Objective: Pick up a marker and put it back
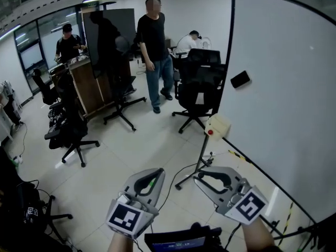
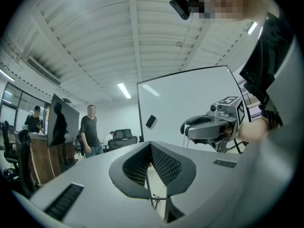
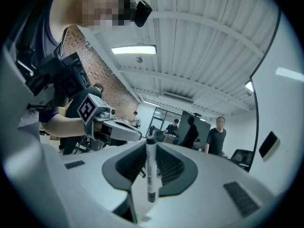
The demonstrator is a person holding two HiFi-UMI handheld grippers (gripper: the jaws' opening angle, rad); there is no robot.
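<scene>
Item 1: right gripper (image 1: 197, 176). It was recorded just right of centre at the bottom of the head view, held level. Its jaws were found partly closed and clamped on the marker (image 3: 151, 170). The marker was seen upright between the pads at the centre of the right gripper view, a white barrel with dark ends.

Item 2: left gripper (image 1: 159, 170). It was recorded just left of centre at the bottom of the head view, beside the right gripper but apart from it. In the left gripper view its jaws were seen brought together at the tips, with nothing between them.

Item 3: whiteboard (image 1: 283, 88). It was noted filling the right side of the head view, with a small dark object (image 1: 240, 79) stuck to its face.

Item 4: standing person (image 1: 155, 51). This was listed at top centre, with a black office chair (image 1: 202, 83) to the right.
</scene>
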